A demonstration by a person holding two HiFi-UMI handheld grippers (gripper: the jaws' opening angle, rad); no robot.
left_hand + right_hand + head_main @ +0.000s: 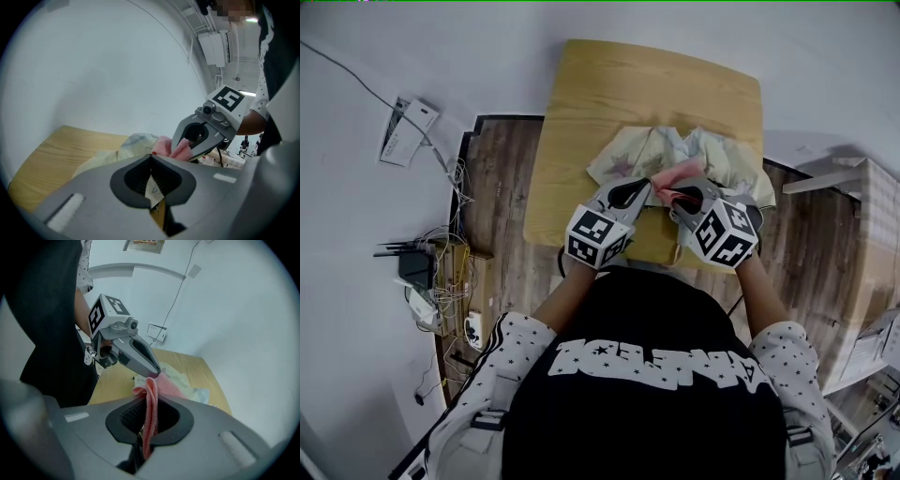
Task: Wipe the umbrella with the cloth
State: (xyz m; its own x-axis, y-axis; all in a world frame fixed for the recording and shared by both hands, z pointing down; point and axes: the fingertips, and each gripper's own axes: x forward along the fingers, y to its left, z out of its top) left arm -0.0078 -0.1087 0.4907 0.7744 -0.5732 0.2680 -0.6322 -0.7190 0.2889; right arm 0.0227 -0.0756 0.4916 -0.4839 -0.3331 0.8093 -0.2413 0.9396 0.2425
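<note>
The umbrella (pixel 661 150) lies collapsed on the wooden table (pixel 581 112) as a heap of pale cream and pastel fabric. My left gripper (pixel 643 185) is shut on a fold of that fabric; a cream sliver shows between the closed jaws of the left gripper (pixel 151 158) in its own view. My right gripper (pixel 677 195) is shut on the pink cloth (pixel 682 174), which hangs through the jaws in the right gripper view (pixel 150 411). The two grippers stand tip to tip over the umbrella's near edge, with the cloth (pixel 174 148) bunched against the fabric (pixel 187 385).
The table's near edge is right at the person's body. On the floor at the left sit a router with tangled cables (pixel 427 272) and a white box (pixel 408 127). A pale shelf unit (pixel 853 187) stands to the right of the table.
</note>
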